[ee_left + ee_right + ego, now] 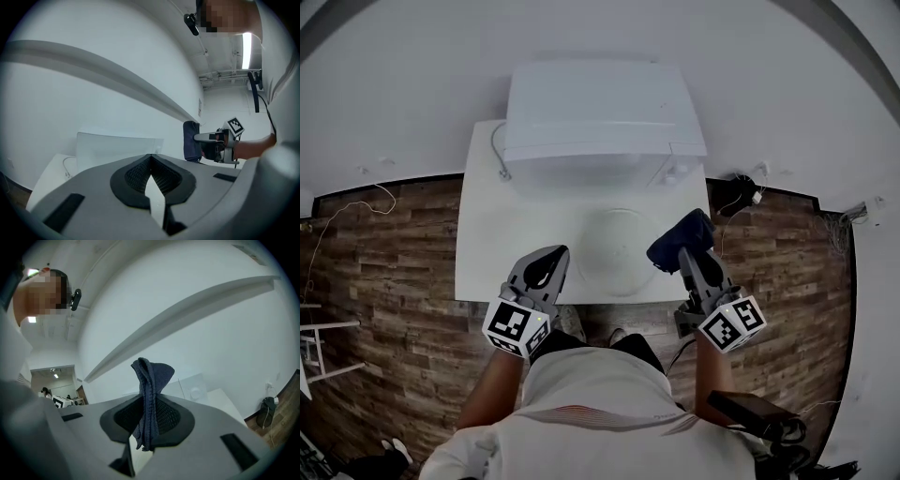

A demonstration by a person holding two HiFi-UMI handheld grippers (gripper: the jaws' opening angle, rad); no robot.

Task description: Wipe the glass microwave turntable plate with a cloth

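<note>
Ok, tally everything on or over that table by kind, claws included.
microwave: 1
plate: 1
cloth: 1
claws: 2, the left claw shut on nothing, the right claw shut on the cloth
Total: 5

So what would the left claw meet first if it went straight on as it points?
Most likely the microwave, which sits straight beyond the left claw. The glass plate lies off to its right, though depth is unclear.
</note>
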